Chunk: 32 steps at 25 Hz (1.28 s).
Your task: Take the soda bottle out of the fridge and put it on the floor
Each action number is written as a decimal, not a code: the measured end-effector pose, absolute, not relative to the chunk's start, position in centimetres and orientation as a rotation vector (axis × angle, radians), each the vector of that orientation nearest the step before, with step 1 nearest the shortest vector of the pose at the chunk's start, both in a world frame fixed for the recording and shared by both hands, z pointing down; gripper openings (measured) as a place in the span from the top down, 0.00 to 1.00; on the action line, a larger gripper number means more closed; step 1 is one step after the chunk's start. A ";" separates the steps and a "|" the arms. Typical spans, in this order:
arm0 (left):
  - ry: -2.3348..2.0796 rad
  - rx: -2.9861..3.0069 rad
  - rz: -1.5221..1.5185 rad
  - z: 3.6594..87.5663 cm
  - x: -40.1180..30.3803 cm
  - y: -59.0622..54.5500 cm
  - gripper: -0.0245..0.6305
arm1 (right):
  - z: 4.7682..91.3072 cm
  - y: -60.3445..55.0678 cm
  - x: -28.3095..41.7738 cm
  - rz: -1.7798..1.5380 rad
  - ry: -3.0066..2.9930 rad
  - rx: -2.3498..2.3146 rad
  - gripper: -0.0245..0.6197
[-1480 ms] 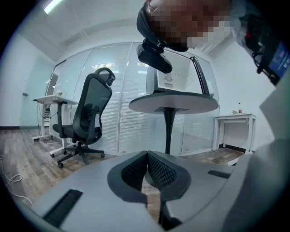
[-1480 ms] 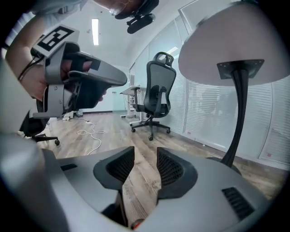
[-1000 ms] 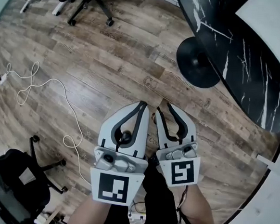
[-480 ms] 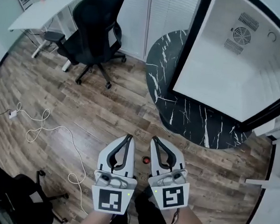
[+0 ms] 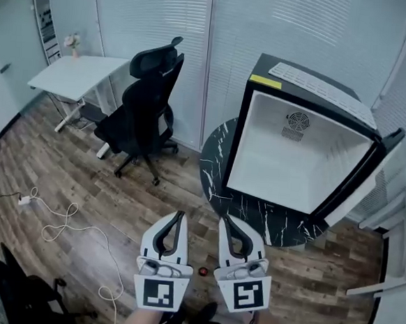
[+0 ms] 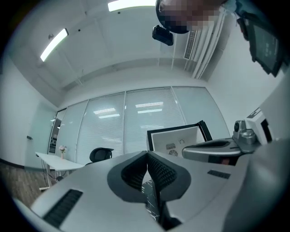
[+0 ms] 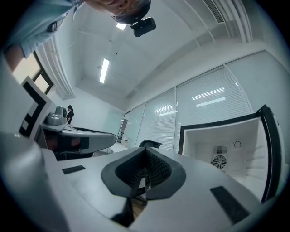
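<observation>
Both tongs are pressed together and empty, held side by side low over the wood floor (image 5: 97, 177): left tongs (image 5: 179, 215) and right tongs (image 5: 223, 220) point toward the far fridge (image 5: 272, 170). The black fridge stands open on a round, black marbled desk (image 5: 212, 172), its white interior and rear fan grille showing. On the floor between the two tongs, near the person, sits a small red-topped object (image 5: 203, 270); it is too small to tell whether this is the soda bottle. A black office chair (image 5: 148, 97) stands left of the fridge, and a white cable (image 5: 72, 228) trails across the boards at left.
</observation>
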State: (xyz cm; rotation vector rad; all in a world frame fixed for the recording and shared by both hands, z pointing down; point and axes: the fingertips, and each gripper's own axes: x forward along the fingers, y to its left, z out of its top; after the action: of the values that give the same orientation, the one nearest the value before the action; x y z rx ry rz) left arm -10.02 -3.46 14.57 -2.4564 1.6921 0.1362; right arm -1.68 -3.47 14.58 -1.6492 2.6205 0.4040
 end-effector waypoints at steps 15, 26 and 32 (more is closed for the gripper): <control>1.703 -2.363 0.239 4.3 -9.6 -2.3 0.94 | 3.7 -2.3 1.2 0.516 2.487 -1.717 0.94; 1.648 -2.351 0.287 1.3 -8.4 -2.2 0.94 | 1.0 -2.1 1.2 0.585 2.454 -1.705 0.95; 1.646 -2.351 0.281 1.2 -8.6 -1.8 0.94 | 1.8 -1.6 0.6 0.538 2.508 -1.703 0.95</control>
State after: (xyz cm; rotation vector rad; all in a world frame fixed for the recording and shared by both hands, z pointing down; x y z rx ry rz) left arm -8.58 -1.80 1.25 -2.3512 1.6455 0.2815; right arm 0.63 -1.59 1.77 -1.7029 2.5076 0.5381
